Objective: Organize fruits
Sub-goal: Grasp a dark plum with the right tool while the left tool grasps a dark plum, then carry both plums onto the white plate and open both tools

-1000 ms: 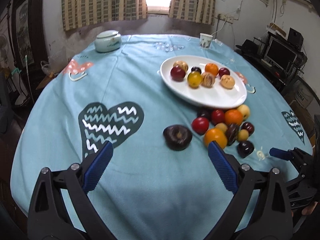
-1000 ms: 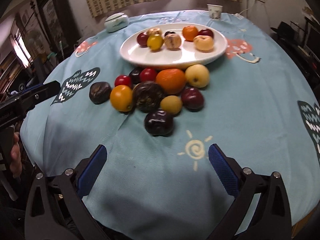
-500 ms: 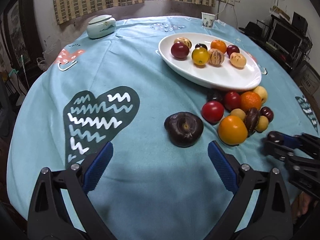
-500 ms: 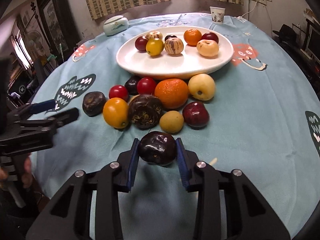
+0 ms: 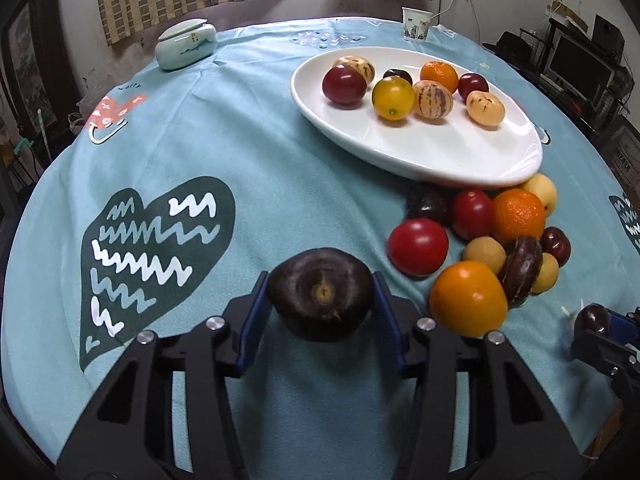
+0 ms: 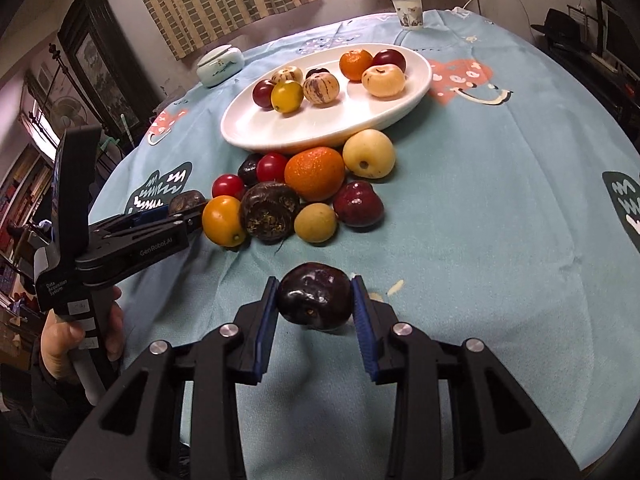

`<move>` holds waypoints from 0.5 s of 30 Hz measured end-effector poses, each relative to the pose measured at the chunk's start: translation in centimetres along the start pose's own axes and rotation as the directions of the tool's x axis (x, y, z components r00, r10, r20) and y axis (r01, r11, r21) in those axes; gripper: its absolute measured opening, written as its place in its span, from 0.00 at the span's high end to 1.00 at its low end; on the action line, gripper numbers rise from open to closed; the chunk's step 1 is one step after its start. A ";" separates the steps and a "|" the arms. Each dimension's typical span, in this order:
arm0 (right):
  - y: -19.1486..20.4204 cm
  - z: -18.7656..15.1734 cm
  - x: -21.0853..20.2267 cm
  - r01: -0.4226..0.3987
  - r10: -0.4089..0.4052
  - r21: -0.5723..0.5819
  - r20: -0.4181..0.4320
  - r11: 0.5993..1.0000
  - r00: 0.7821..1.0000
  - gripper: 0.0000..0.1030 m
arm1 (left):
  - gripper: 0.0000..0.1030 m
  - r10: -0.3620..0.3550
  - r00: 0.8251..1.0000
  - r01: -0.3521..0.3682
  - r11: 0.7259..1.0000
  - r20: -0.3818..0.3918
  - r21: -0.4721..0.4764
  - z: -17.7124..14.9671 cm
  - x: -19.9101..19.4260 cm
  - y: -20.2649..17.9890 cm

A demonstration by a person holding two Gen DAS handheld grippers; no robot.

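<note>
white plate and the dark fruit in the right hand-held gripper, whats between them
In the right wrist view, the loose fruit pile lies between the white plate and the dark fruit clamped in the right hand-held gripper.

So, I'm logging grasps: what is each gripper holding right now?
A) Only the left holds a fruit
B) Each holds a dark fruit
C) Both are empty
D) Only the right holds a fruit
B: the left gripper clamps a dark brown fruit, and the right gripper clamps a dark purple plum.

Left tool (image 5: 320, 300) now clamped on brown fruit (image 5: 320, 300) (open half a second ago).
</note>
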State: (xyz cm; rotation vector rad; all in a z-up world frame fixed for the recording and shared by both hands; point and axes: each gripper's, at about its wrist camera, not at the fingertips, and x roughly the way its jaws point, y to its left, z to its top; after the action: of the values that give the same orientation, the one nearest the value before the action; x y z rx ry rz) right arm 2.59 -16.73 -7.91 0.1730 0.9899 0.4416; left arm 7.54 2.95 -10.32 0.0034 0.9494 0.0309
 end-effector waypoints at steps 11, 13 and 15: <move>0.1 0.0 0.1 -0.012 0.012 0.001 -0.006 1.000 1.000 0.65 | 0.51 -0.026 1.000 0.026 1.000 -0.004 -0.006 -0.1 -0.5 -0.2; 0.1 0.0 0.1 -0.012 0.012 -0.001 -0.005 1.000 1.000 0.65 | 0.51 -0.035 0.999 0.035 0.999 -0.003 -0.003 -0.2 -0.8 -0.4; 0.1 0.0 0.1 -0.015 0.015 -0.003 -0.005 1.000 1.000 0.65 | 0.51 -0.045 0.999 0.045 0.999 0.003 0.000 -0.3 -1.3 -0.4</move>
State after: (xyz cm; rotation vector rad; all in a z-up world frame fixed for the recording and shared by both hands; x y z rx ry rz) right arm 2.60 -16.56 -7.97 0.1771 0.9932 0.4572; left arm 6.59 2.48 -9.47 -0.0177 0.9465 -0.0108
